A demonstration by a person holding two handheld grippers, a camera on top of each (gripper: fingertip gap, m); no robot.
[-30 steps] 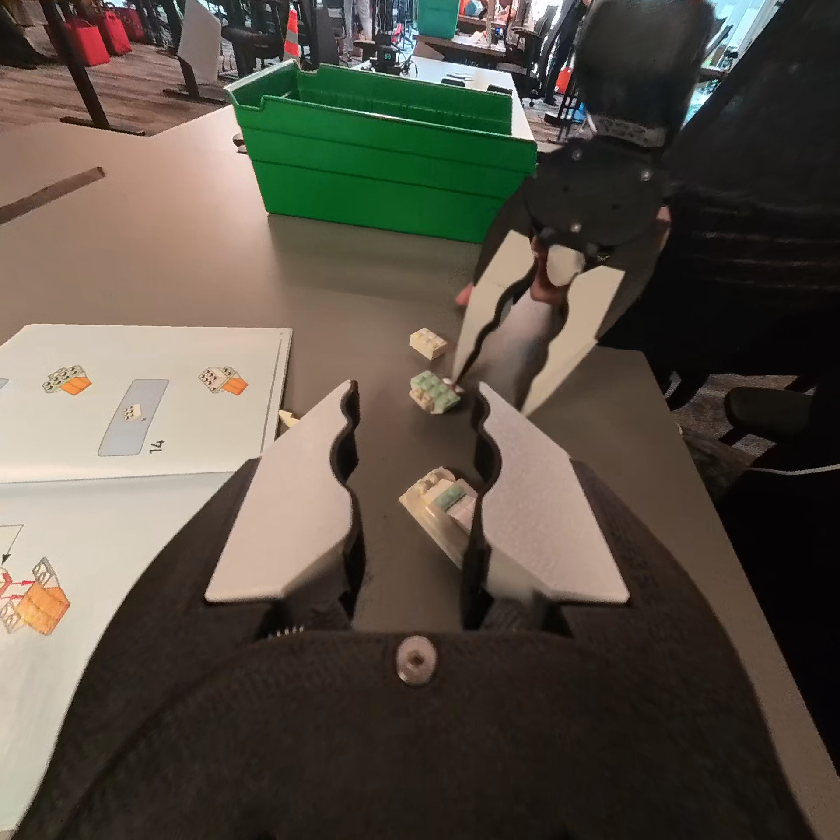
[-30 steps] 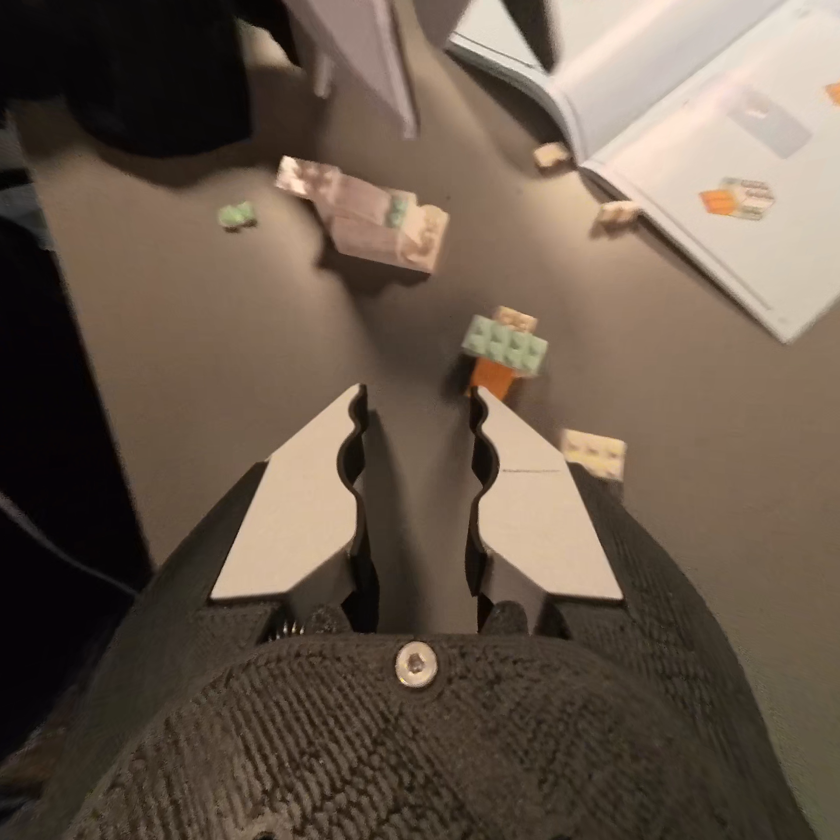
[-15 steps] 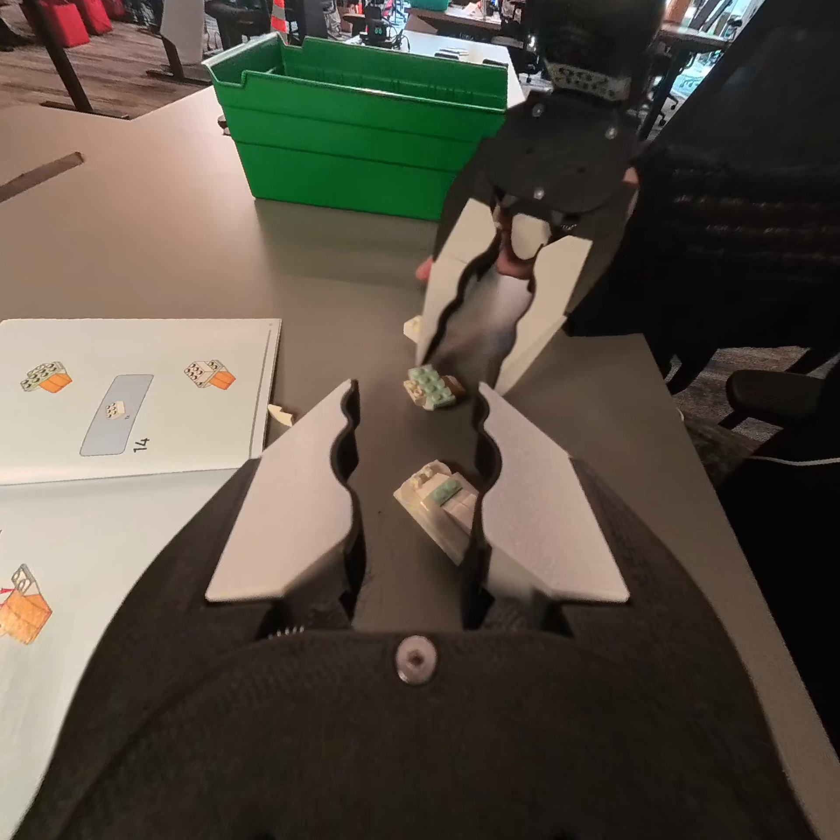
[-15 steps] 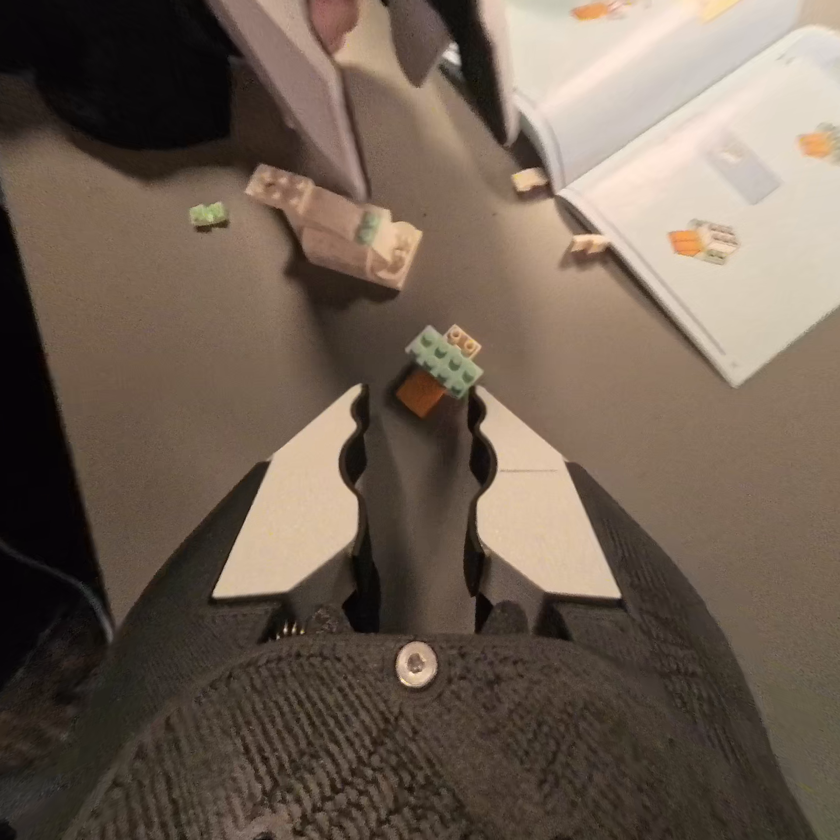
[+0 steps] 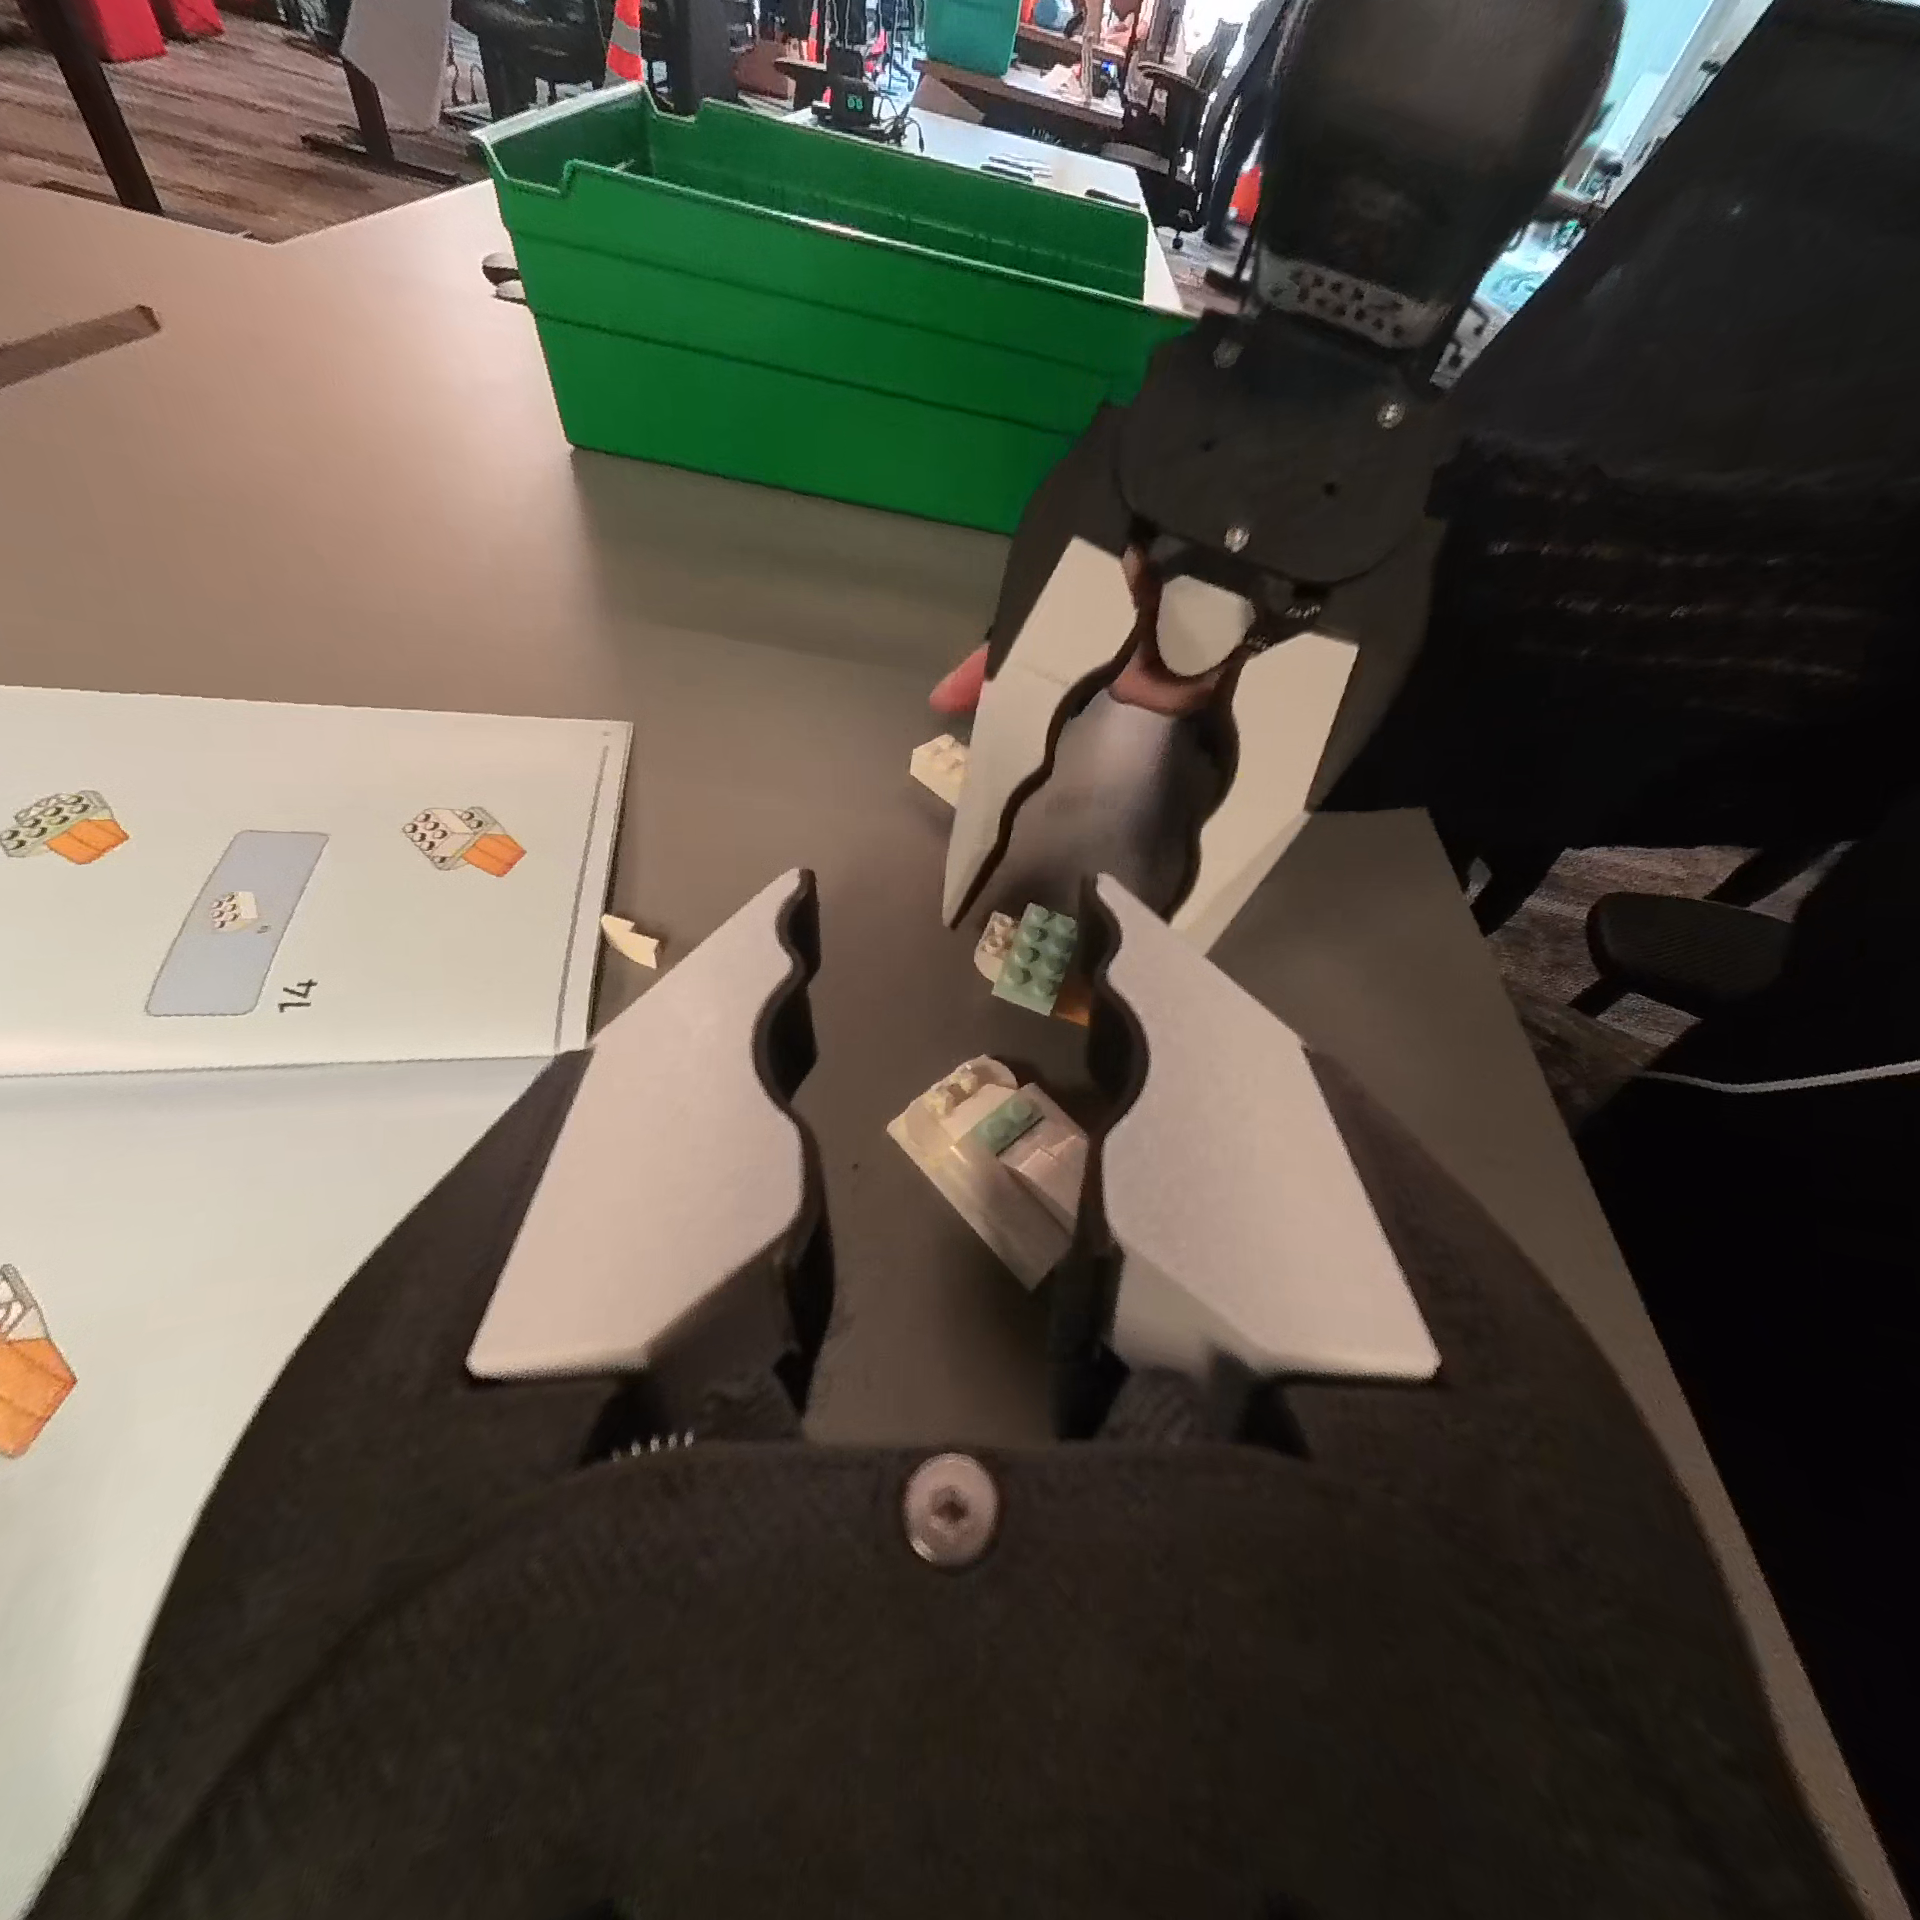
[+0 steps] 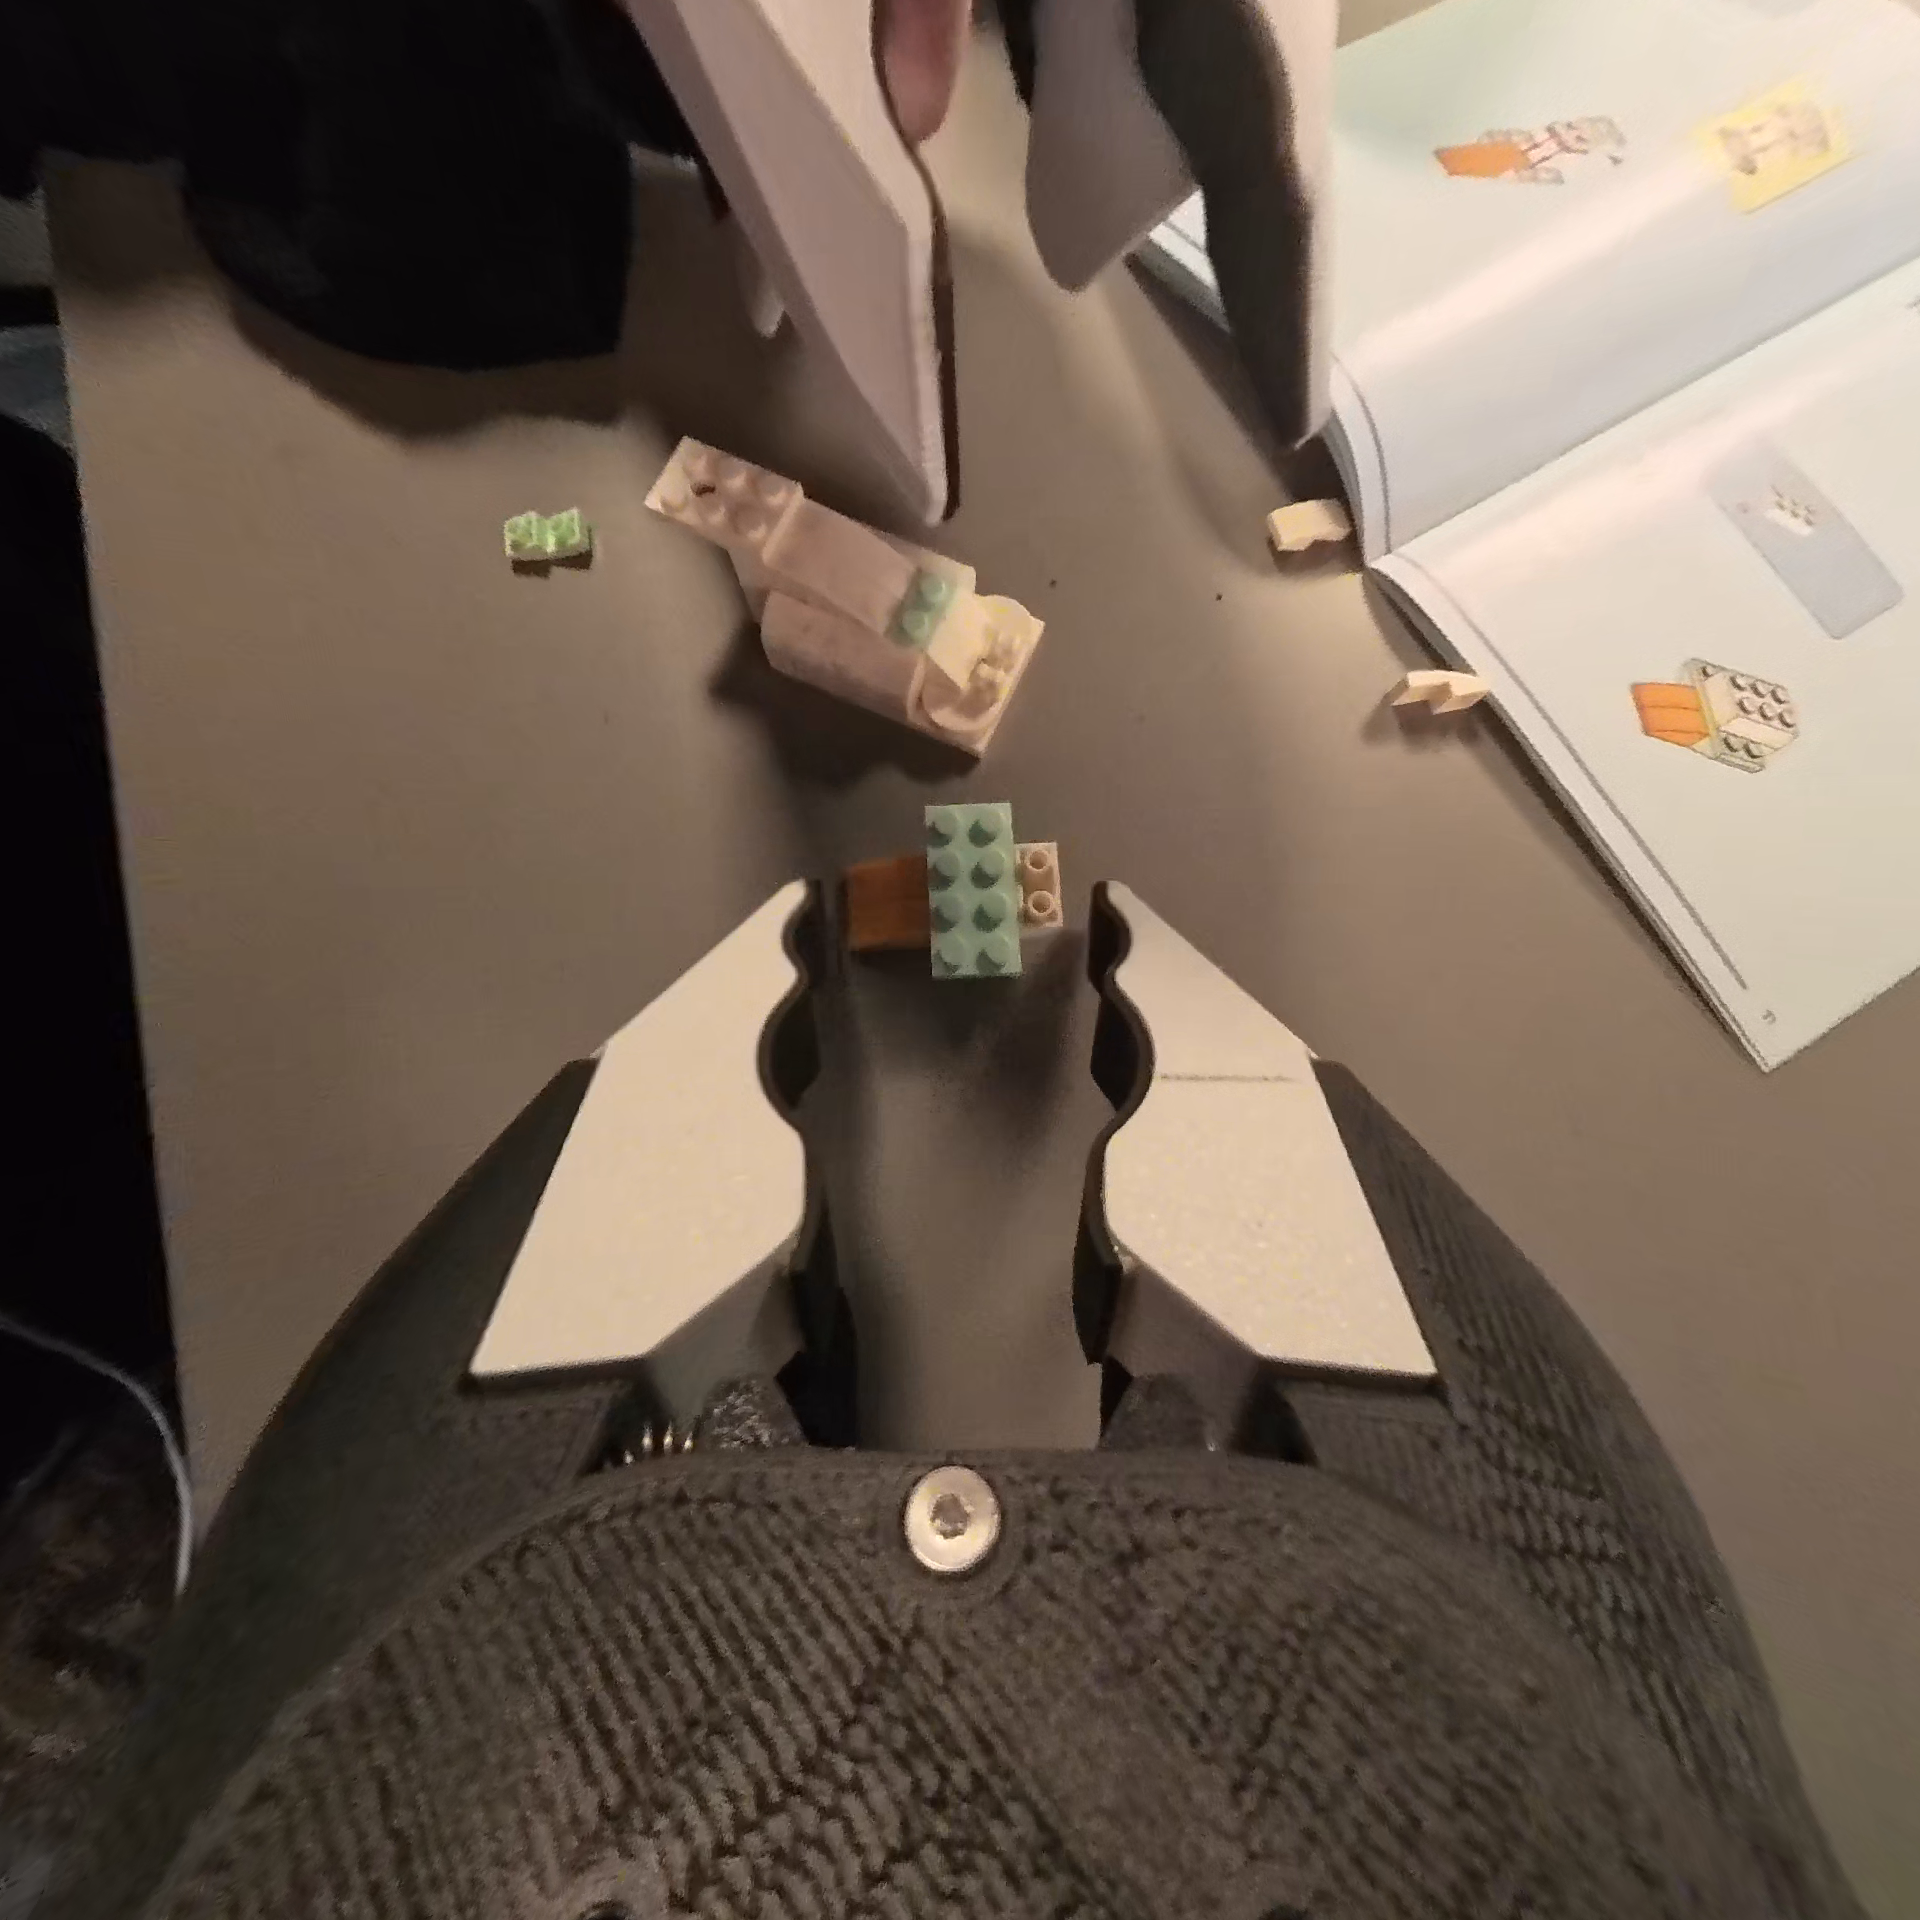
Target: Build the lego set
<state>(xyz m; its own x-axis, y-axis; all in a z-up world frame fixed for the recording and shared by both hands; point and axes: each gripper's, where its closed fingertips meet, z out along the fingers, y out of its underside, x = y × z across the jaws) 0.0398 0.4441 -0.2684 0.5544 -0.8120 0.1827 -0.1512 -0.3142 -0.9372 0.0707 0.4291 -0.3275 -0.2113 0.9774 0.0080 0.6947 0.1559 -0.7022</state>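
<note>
Approaching: the right gripper (image 6: 951, 899) comes at the small sub-assembly (image 6: 961, 894), a mint-green studded plate on a cream brick with an orange sloped piece, lying on the grey bench (image 6: 416, 831).
Step in hand: by my reading, the pick-up of this small sub-assembly, so that it can be joined to the larger build.
Right gripper: spread wide and empty; its tips sit either side of the sub-assembly, and I cannot tell whether the left tip touches the orange piece.
Left gripper: (image 5: 951, 914) likewise spread and empty, hovering over the larger cream-white assembly with a small mint tile (image 5: 992, 1153), which shows in the gap against the right finger.
Where the thing lies: in the right wrist view, mid-bench, just near of the larger cream-white assembly and well left of the open instruction booklet (image 6: 1662, 520).
Long axis: the mint plate runs near to far in the right wrist view, along the gripper's fingers; studs face up.
Pointing: the orange piece sticks out to the left, the cream brick's studs to the right, so the whole piece is widest left to right.
Next move calls for: probably closing on the orange and cream ends squarely, since the sloped face may slip.
Loose parts: a small bright-green piece (image 6: 548, 537) far left; two small cream pieces (image 6: 1307, 520) by the booklet's edge; one cream brick (image 5: 940, 767) beside the right gripper.
Background: a green plastic bin (image 5: 831, 343) at the far side of the bench.
</note>
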